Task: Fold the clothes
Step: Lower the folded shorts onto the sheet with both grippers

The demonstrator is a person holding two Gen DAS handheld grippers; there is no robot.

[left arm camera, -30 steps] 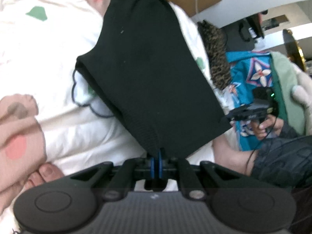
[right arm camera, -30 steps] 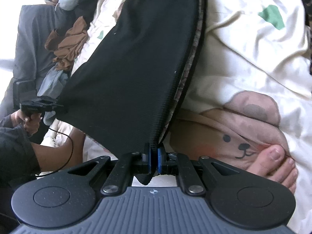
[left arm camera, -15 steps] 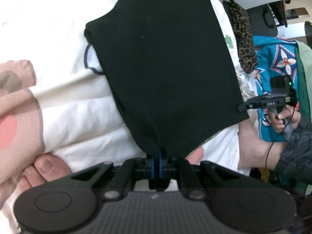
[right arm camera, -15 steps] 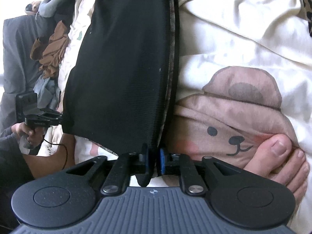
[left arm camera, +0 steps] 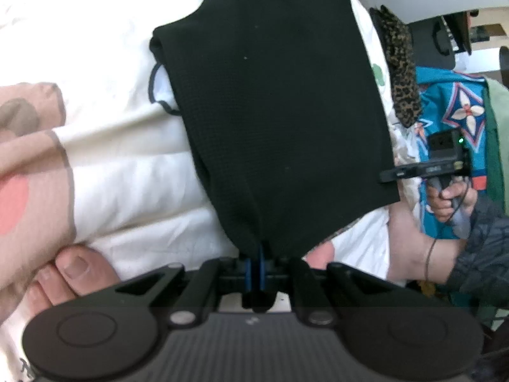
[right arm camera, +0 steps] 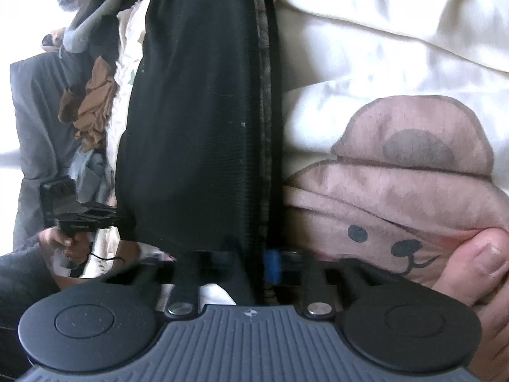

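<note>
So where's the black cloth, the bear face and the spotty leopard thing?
black cloth [left arm camera: 280,102], left wrist view, middle of the dark fabric.
bear face [right arm camera: 385,238], right wrist view, between eye and nose.
leopard-print cloth [left arm camera: 402,73], left wrist view, middle of the spotted strip.

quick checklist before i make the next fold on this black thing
1. Left tool gripping the black garment: ok, jaws shut on its near edge.
2. Right tool gripping: cannot tell, jaws closing with cloth between them, view blurred.
3. Garment smooth between the tools: ok, no big wrinkles show.
4. Dark cord loop tucked in: not ok, it sticks out at the garment's side onto the bedding.
5. Toes off the garment: ok, they sit beside it, apart.
</note>
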